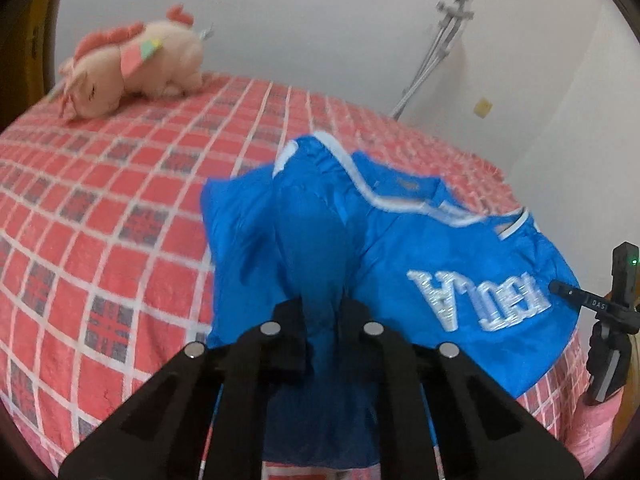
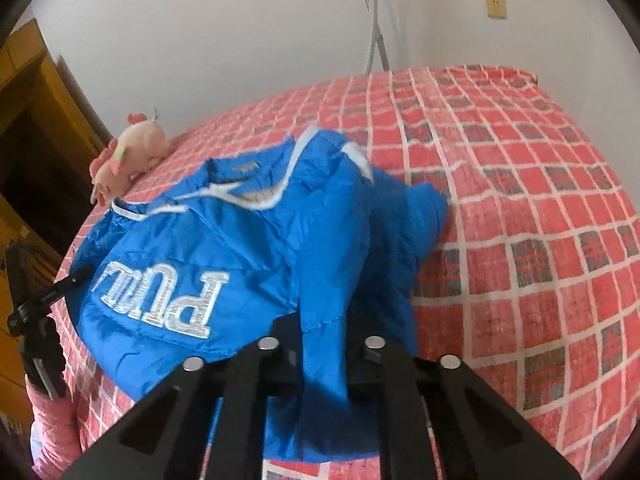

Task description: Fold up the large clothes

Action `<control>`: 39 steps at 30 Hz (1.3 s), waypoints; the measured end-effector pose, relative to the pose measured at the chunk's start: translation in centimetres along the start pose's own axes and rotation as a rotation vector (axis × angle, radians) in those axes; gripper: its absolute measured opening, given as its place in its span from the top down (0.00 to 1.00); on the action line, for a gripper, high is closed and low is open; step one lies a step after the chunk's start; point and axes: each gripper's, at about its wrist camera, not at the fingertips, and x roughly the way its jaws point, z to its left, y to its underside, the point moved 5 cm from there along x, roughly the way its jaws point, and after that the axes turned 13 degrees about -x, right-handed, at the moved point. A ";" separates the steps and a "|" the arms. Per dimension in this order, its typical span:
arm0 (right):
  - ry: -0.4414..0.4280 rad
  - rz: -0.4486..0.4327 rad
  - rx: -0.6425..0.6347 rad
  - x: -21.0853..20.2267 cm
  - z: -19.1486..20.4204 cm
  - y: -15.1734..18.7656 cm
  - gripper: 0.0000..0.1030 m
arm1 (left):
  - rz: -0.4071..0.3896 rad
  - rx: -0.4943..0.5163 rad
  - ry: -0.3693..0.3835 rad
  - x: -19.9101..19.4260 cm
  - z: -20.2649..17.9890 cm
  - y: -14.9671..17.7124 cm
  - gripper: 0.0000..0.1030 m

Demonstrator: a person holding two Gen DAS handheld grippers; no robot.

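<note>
The black left gripper (image 1: 322, 312) is clamped on a bunched fold of the thin, shiny blue jacket with white trim and white lettering (image 1: 400, 248), and the black right gripper (image 2: 324, 334) likewise pinches a gathered edge of that jacket (image 2: 240, 240), which lies crumpled near the close edge of the bed's red-and-white checked cover (image 1: 100, 208). The cloth looks light, limp and slippery, so I judge it will sag and slide; hems and seams seem the surest holds

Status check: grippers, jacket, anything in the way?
Left gripper shut on jacket. Right gripper shut on it too. Jacket bunched on bed. Plush toy far off, clear.
</note>
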 end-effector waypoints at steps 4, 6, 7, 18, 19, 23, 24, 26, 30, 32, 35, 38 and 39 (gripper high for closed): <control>-0.007 -0.076 -0.001 -2.2 0.3 -1.4 0.92 | -0.096 0.010 0.047 -2.6 -1.5 -1.1 0.94; -0.007 -0.115 0.009 -2.9 0.2 -2.7 0.92 | -0.138 0.009 0.057 -3.3 -2.3 -2.2 0.94; -0.005 -0.130 0.014 -3.1 0.0 -3.3 0.92 | -0.161 0.010 0.057 -3.5 -2.8 -2.9 0.94; 0.016 -0.098 0.060 4.6 -4.3 -7.6 0.92 | -0.176 -0.005 -0.057 4.7 -4.0 -8.6 0.93; 0.022 -0.072 0.064 5.8 -4.6 -7.3 0.92 | -0.145 -0.009 -0.086 6.1 -3.3 -8.3 0.93; -0.008 0.010 0.125 10.3 -6.3 -5.0 0.86 | -0.016 -0.035 -0.159 10.5 -0.5 -6.6 0.86; -0.027 0.013 0.140 10.9 -6.5 -4.4 0.85 | 0.003 -0.036 -0.149 11.0 0.0 -6.2 0.85; -0.040 0.013 0.152 11.4 -6.7 -3.8 0.85 | 0.017 -0.031 -0.139 11.3 0.4 -6.1 0.85; 0.031 0.010 0.103 11.4 -6.0 -3.3 0.85 | 0.010 -0.011 -0.155 11.7 0.8 -5.6 0.84; 0.056 0.006 0.094 11.1 -5.6 -3.2 0.83 | 0.010 -0.019 -0.148 11.5 1.1 -5.6 0.83; 0.095 -0.009 0.104 9.2 -5.3 -3.1 0.77 | 0.018 -0.072 -0.136 10.3 1.5 -5.8 0.78; 0.174 -0.039 0.094 6.1 -4.9 -3.7 0.74 | -0.038 -0.073 -0.188 7.8 1.2 -6.2 0.69; 0.195 -0.059 0.089 4.8 -4.5 -4.0 0.74 | -0.058 -0.062 -0.216 7.0 1.0 -6.3 0.66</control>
